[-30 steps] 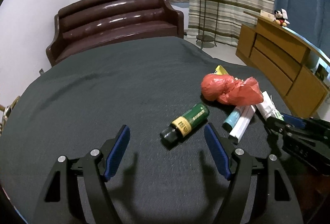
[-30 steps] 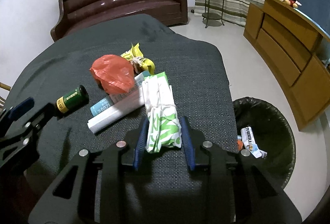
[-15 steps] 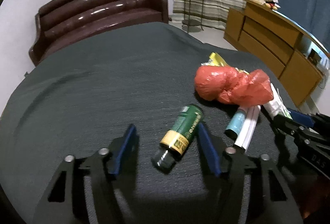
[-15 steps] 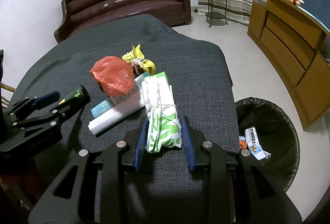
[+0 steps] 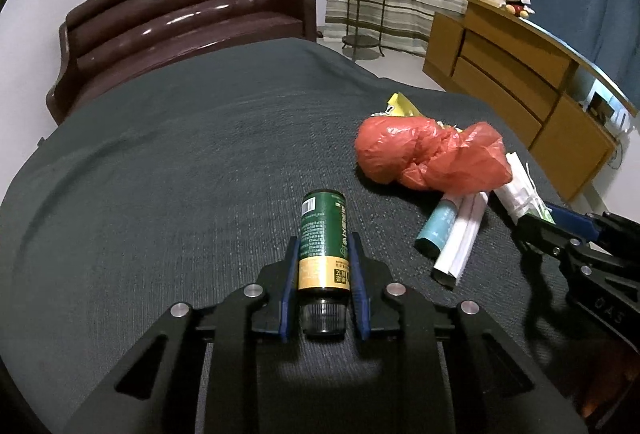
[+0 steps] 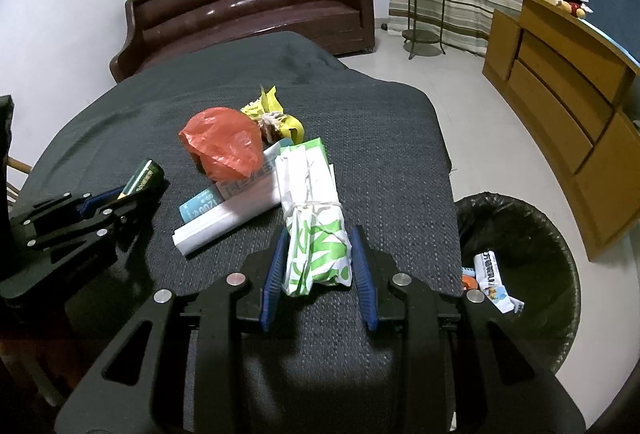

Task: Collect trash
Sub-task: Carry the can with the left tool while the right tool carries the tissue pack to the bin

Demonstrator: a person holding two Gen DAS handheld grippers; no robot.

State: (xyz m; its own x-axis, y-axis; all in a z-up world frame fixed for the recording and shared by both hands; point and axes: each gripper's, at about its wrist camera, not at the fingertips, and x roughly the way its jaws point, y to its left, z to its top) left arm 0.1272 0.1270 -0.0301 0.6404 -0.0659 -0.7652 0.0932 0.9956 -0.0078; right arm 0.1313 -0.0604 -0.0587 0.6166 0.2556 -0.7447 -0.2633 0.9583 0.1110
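Stock of refuse on the cloth-covered worktop [image 6: 400, 138], with progress noted.

1. Green bottle [image 5: 323, 234]: lying at 6 o'clock in the left wrist view, cap toward the camera. The left gripper [image 5: 323, 254] has just been closing and its blue pads now press both sides of the bottle. Seized, not yet lifted.

2. Green-and-white paper bundle [image 6: 316, 222], tied with string: at 6 o'clock in the right wrist view. The right gripper [image 6: 318, 262] is narrowed onto its near end; the left pad touches, contact on the right pad looks likely. Bundle rests on the cloth.

3. Red plastic bag [image 6: 222, 144]: at 10 o'clock from the bundle, loose.

4. Yellow wrapper [image 6: 272, 114]: behind the bag at 12 o'clock, loose.

5. White-and-blue carton [image 6: 224, 210]: between bottle and bundle, partly under the bag, loose.

6. Black-lined bin [image 6: 520, 226]: on the floor at 3 o'clock off the worktop's edge; a few scraps already inside.

Status, as judged: early to middle. Two pieces in hand awaiting carriage to the bin; three untouched.
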